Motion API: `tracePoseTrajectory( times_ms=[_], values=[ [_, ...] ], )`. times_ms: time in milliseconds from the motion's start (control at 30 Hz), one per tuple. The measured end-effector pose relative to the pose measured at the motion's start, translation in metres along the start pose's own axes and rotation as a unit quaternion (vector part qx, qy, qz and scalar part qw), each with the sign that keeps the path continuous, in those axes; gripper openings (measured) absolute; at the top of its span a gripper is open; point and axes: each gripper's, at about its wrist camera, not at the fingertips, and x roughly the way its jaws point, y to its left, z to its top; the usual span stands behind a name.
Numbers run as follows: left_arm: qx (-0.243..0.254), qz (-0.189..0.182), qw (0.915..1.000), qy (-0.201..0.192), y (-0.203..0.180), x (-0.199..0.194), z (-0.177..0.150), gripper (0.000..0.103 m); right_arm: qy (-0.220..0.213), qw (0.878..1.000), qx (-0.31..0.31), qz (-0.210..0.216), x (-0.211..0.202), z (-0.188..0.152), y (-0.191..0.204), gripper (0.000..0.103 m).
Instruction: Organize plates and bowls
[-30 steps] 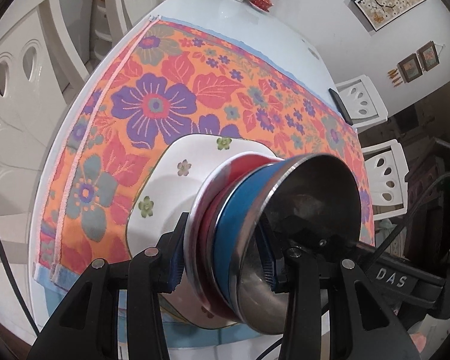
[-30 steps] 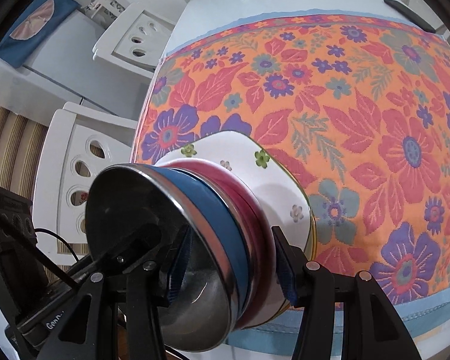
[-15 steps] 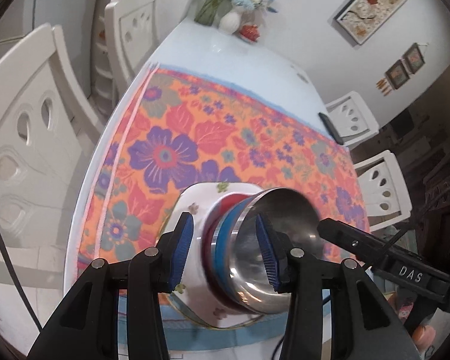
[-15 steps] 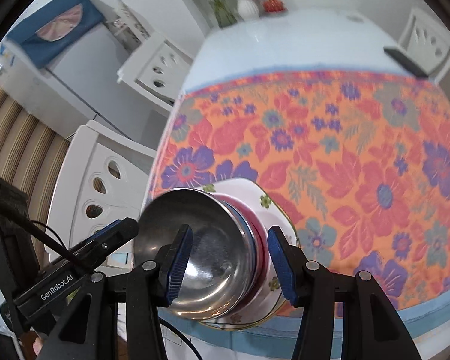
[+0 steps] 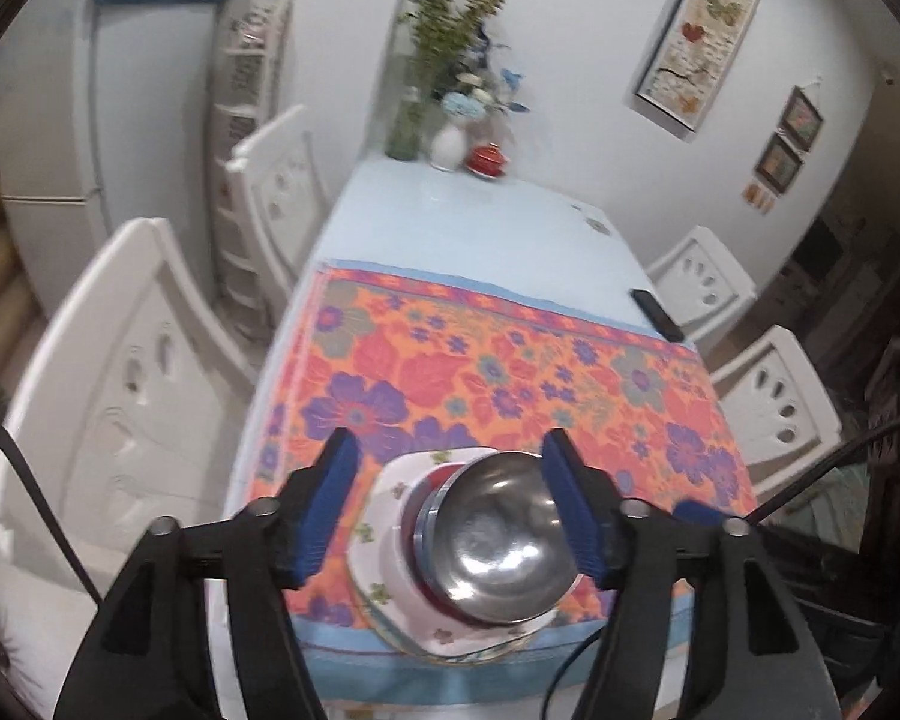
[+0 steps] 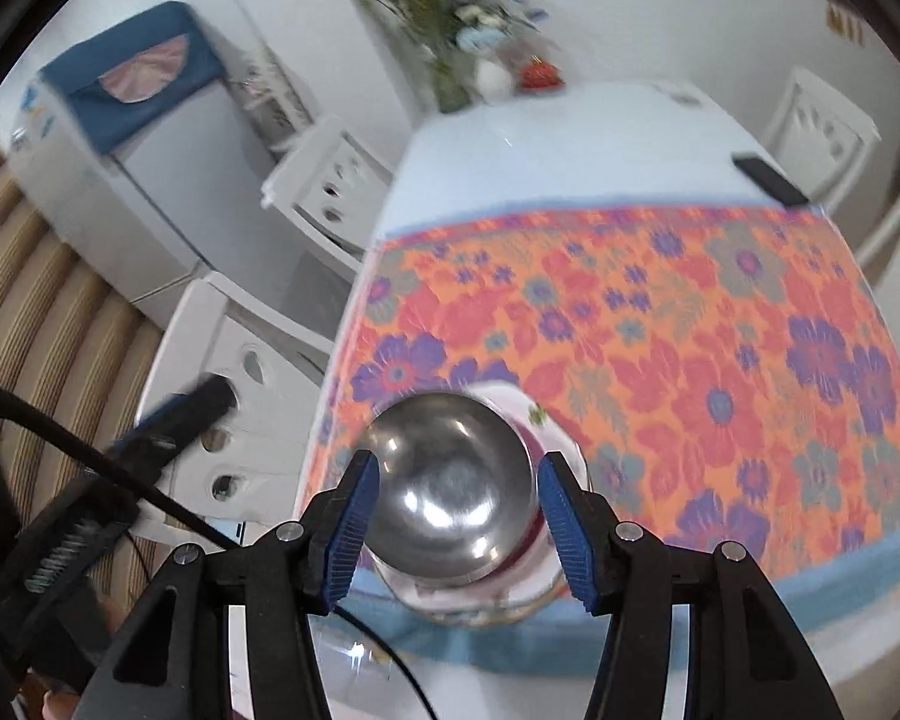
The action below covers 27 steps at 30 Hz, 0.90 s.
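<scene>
Steel bowl (image 5: 498, 546) tops stacked dishes on tablecloth (image 5: 510, 360)

I see a glossy polished metal bowl (image 5: 498, 546) on a smooth glazed plate (image 5: 390, 564), with matt woven floral cloth (image 5: 510, 360) over the bench.
</scene>
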Motion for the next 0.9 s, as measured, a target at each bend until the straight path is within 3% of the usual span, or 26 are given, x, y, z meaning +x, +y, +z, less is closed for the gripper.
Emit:
tracePoseTrajectory(
  times_ms=[200, 433, 767, 900],
  values=[
    [0.006, 0.037, 0.9991, 0.021, -0.004, 0.0, -0.014, 0.063, 0.016, 1.0, 0.003, -0.026, 0.003, -0.016, -0.006, 0.053],
    [0.051, 0.089, 0.9927, 0.063, -0.022, 0.02, -0.028, 0.07, -0.006, 0.997, -0.042, -0.068, -0.002, -0.02, 0.007, 0.053],
    [0.055, 0.104, 0.9913, 0.059, -0.023, 0.023, -0.031, 0.07, -0.007, 0.995, -0.048, -0.083, 0.0, -0.021, 0.007, 0.053],
    [0.049, 0.114, 0.9905, 0.06, -0.02, 0.026, -0.029, 0.076, -0.005, 0.995, -0.047, -0.087, 0.0, -0.022, 0.006, 0.053]
  ],
)
